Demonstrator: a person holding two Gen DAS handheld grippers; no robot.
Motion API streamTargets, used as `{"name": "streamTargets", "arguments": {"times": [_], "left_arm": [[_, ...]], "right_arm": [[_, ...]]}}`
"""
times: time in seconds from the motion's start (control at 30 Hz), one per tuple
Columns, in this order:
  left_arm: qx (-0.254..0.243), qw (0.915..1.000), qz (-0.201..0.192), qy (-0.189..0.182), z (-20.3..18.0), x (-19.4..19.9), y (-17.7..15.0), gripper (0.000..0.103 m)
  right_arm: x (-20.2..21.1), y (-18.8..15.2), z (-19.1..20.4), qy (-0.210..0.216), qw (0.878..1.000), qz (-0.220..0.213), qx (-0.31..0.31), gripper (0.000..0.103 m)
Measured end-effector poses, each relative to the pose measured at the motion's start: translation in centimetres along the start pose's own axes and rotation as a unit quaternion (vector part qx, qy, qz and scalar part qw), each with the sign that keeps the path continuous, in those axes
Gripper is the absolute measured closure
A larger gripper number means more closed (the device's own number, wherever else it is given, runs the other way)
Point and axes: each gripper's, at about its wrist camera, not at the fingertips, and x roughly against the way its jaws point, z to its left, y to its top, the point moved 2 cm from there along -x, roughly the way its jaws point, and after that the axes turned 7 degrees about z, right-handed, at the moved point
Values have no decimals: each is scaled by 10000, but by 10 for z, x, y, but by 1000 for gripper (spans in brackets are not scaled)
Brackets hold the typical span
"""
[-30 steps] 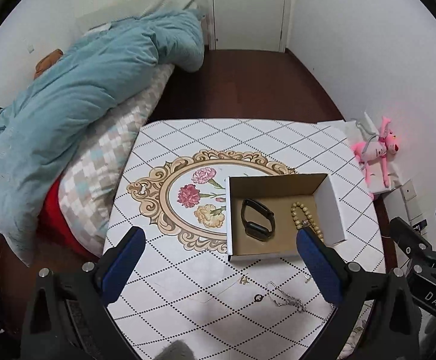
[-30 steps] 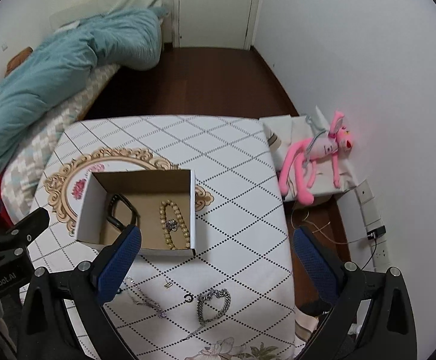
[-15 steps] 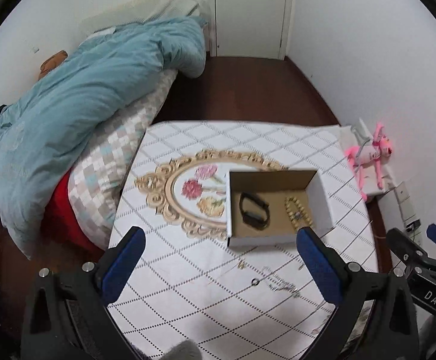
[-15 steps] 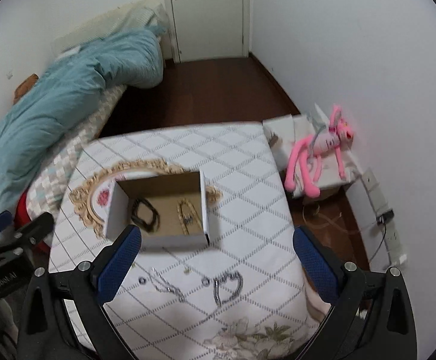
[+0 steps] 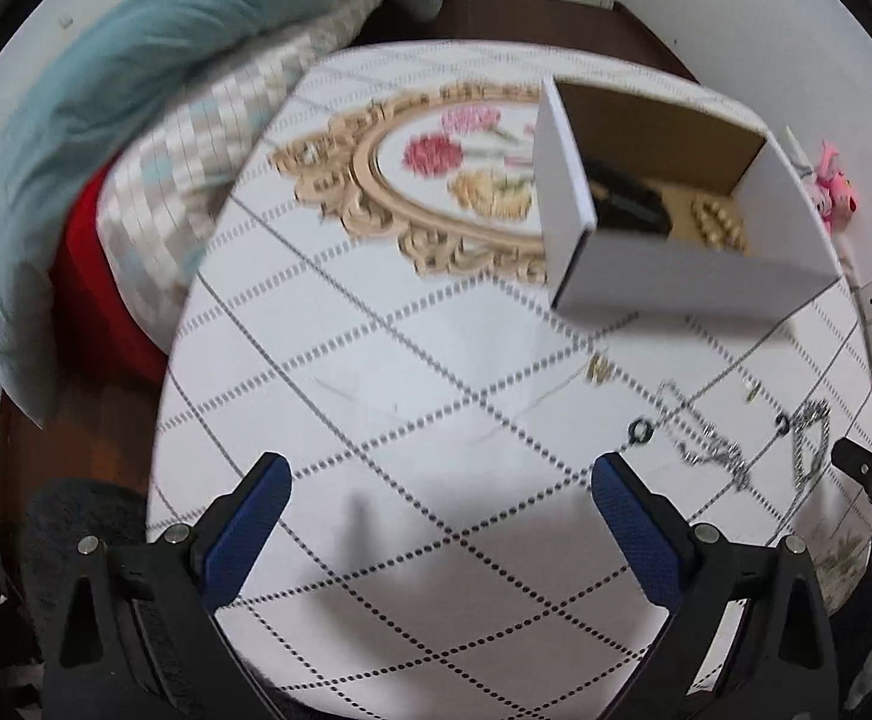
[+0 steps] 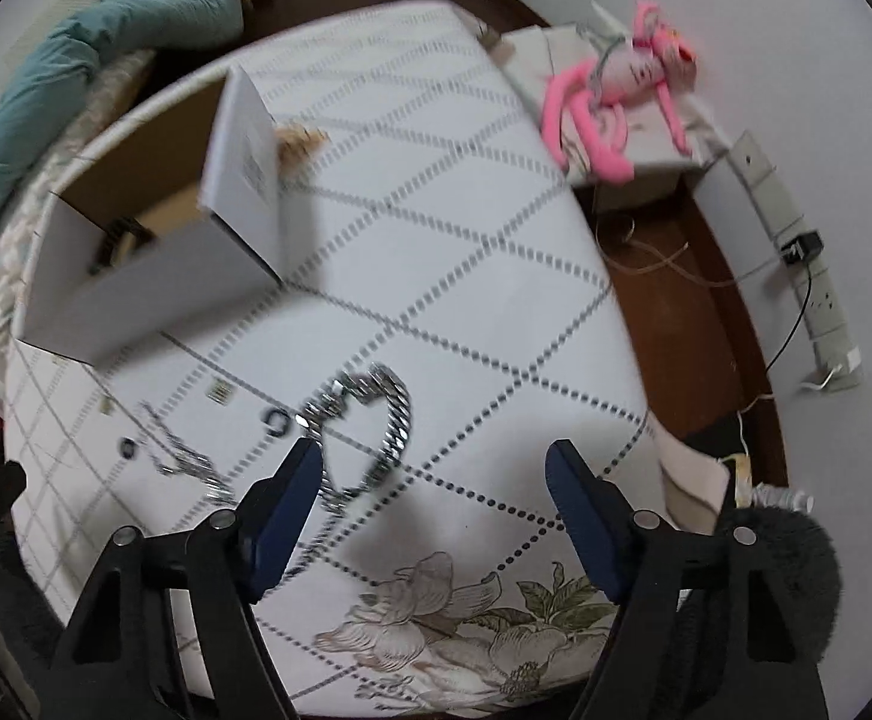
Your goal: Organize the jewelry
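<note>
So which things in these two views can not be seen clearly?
- Box contents: near wall hides most in the right wrist view.
- Beads and black band: blurred in the left wrist view.
- Small pieces near the silver chain: too small, smeared.
- Right gripper: cut off in the left wrist view.

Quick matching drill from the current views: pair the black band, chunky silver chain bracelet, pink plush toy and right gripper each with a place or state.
1. black band
2. chunky silver chain bracelet
3. pink plush toy
4. right gripper

A. open, holding nothing
B. inside the cardboard box
C. off the table, beside the wall
D. loose on the tablecloth, before the box

Pairs: 1-B, 2-D, 3-C, 4-A
</note>
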Motion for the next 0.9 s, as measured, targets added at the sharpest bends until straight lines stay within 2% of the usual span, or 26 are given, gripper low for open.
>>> {"name": "streamTargets", "arguments": {"times": [0.03,0.1,0.27,0.3,0.37,0.4,0.63,0.9], "left_arm": [[-32,10000,15,-9,-2,-3,-3,1],[-142,9999,44,-51,-10,-7,-7,6],[-507,9986,10,-141,-40,-8,-11,8],[-561,9983,-2,-152,-46,-8,-11,8],[-624,9978,5,-210,-54,-8,-11,8],[-646,9976,7,-238,-57,-8,-10,8],[-931,9947,34,-437,-82,-5,-16,8],[-1304,9886,289,-695,-120,-20,-12,8]], "right_arm": [[-5,-1,0,-5,10000,31,-7,27],[-16,-2,2,-45,9999,96,22,39],[-19,-5,13,-289,9991,-194,256,53],[-19,-4,16,-332,9987,-253,297,60],[-16,-3,18,-315,9983,-355,330,88],[-16,-3,17,-256,9986,-361,302,95],[6,-2,-9,147,9979,-631,-77,95],[9,-7,-19,374,9970,-633,-242,95]]}}
